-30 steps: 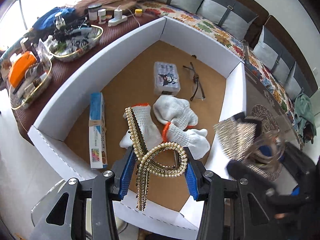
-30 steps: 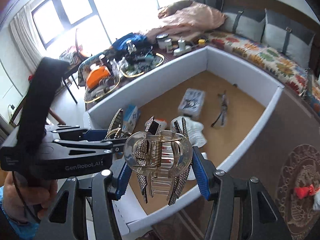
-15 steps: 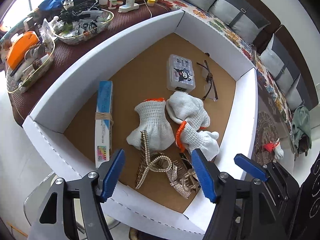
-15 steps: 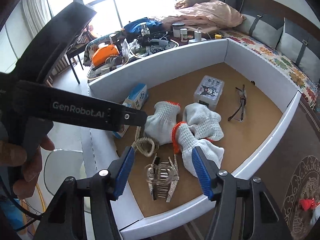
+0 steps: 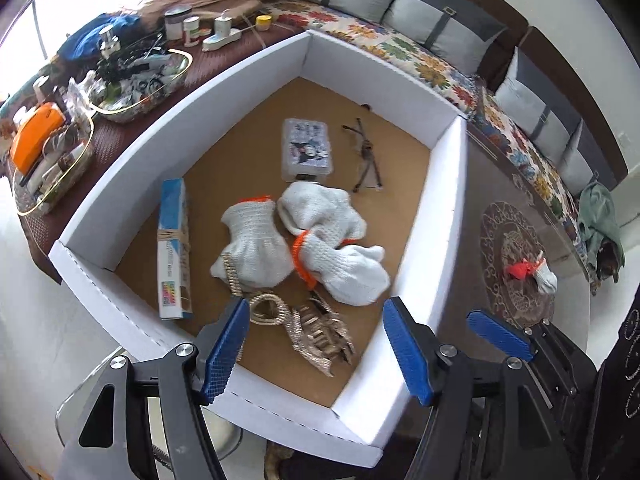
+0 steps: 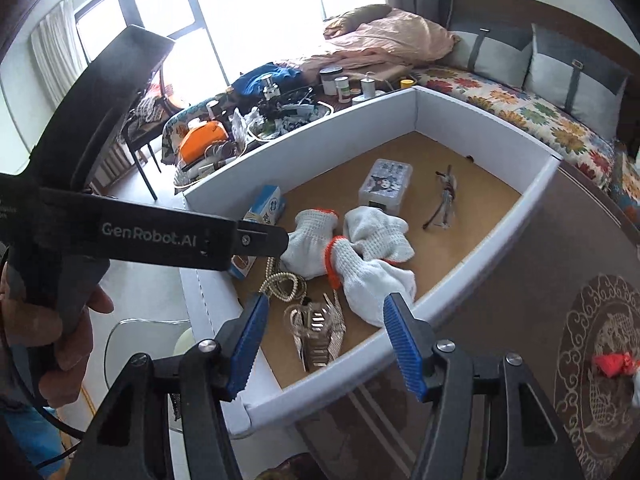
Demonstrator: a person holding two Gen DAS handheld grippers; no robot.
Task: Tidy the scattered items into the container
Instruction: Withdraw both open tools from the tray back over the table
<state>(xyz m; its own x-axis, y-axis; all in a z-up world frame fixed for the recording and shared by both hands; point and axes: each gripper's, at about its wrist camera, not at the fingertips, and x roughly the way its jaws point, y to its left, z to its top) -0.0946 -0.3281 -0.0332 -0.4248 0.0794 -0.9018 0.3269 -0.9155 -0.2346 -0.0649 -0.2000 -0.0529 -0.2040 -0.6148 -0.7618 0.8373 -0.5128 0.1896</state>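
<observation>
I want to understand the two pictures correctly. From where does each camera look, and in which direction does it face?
Left wrist: sits behind the left tongs, looking steeply down into the white box; right tongs show at lower right.
Right wrist: behind the right tongs, looking down across the box toward the window; the left tongs and a hand show at left.
Shared: white gloves, hair clip.

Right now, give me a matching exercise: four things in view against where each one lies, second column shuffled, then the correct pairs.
Things:
1. blue carton
2. eyeglasses
3. rhinestone hair claw
4. red-and-white item

Places:
A. outside the box, on the patterned mat
B. in the box, along its left wall
C. in the box, beside the clear case
D. in the box, near its closest corner, next to the pearl hair piece

Pairs: 1-B, 2-C, 3-D, 4-A
</observation>
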